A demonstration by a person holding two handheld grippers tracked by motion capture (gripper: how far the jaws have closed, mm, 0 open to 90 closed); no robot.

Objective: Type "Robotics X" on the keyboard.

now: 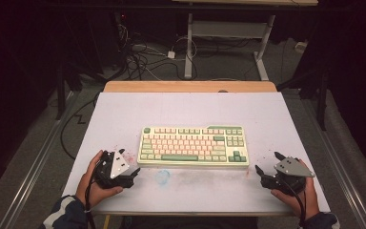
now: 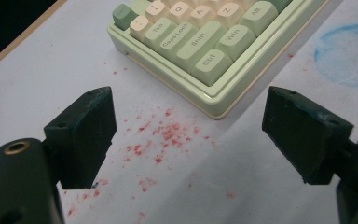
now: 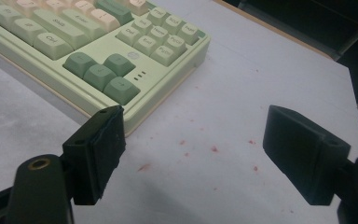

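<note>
A pale green keyboard point(image 1: 193, 145) with cream and green keys lies in the middle of the white table point(image 1: 124, 114). My left gripper point(image 1: 132, 173) rests on the table just off the keyboard's near left corner point(image 2: 216, 109), jaws wide apart and nothing between them. My right gripper point(image 1: 267, 167) sits beside the keyboard's near right corner point(image 3: 130, 123), also open and empty. In the left gripper view, the Ctrl key point(image 2: 212, 65) lies just ahead of my open jaws. In the right gripper view, the arrow keys point(image 3: 102, 74) are just beyond my left jaw.
Red specks point(image 2: 163, 133) dot the table by the left corner, and a blue smudge point(image 1: 162, 176) marks the front. A wooden strip point(image 1: 190, 86) edges the far side. Cables point(image 1: 143, 57) and another table's legs point(image 1: 188, 52) stand on the floor beyond.
</note>
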